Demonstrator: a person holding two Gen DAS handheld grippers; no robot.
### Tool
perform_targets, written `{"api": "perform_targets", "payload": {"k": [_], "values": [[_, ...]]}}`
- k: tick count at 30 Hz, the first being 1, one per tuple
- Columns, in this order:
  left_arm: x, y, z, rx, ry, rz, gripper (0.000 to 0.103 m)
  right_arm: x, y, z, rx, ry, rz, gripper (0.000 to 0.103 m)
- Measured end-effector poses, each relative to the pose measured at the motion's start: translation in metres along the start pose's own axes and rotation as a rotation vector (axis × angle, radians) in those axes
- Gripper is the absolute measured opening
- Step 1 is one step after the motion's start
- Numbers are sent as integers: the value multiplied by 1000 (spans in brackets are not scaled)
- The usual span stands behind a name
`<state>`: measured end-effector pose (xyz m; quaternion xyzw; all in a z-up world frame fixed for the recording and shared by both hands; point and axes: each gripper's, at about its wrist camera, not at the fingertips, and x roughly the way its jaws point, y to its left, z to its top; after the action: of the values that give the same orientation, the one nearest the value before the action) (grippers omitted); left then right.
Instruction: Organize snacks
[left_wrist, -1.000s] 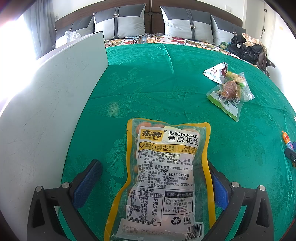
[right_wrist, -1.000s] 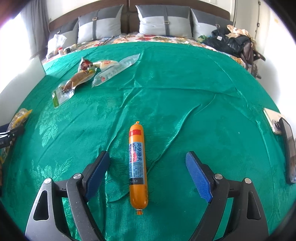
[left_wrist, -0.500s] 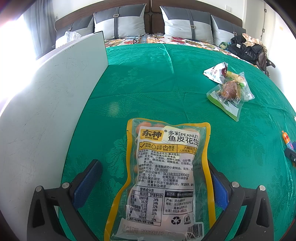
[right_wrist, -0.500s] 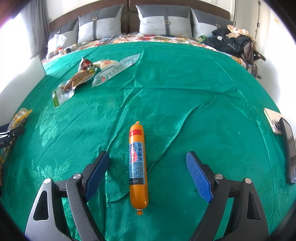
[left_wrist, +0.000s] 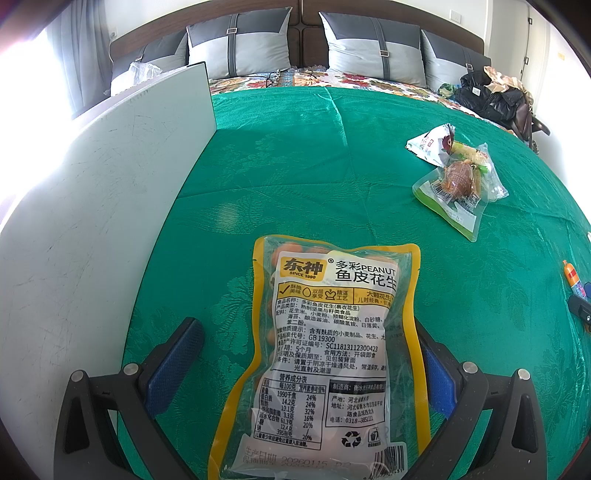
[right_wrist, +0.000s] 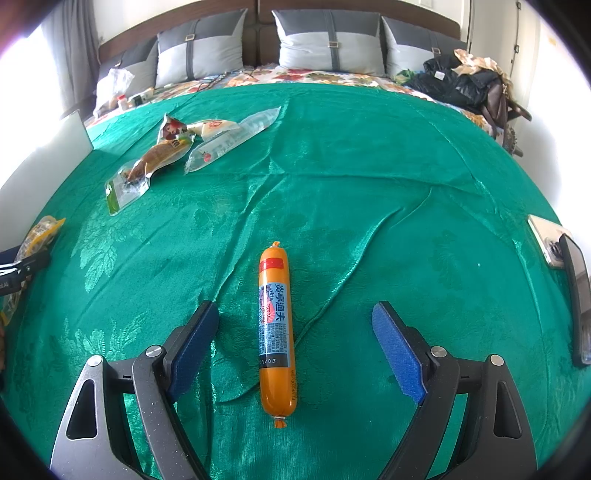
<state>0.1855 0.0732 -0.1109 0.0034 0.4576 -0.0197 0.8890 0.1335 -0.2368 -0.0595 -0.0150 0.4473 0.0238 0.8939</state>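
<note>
Sausage lined up for the right gripper (right_wrist: 291, 328)

The sausage stick (right_wrist: 276, 332) lies lengthwise between its wide-apart fingers, untouched, on the green bedspread (right_wrist: 369, 184).

yellow-edged peanut bag (left_wrist: 325, 354) flat on green cloth; orange sausage stick (right_wrist: 276, 328) lengthwise, flat

No change is recorded between the earlier views and this moment (positions of all items were compared throughout).
</note>
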Motion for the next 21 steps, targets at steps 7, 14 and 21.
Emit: {"api": "perform_targets", "payload": {"k": [7, 14, 21], "values": [[0, 0, 0, 0, 0, 0, 103, 0, 0, 0, 1, 0, 2, 88], [0, 0, 0, 0, 0, 0, 103, 0, 1, 0, 0, -1, 2, 88], [1, 2, 3, 26, 46, -27, 103, 2, 3, 1, -6, 10, 8, 89]]}}
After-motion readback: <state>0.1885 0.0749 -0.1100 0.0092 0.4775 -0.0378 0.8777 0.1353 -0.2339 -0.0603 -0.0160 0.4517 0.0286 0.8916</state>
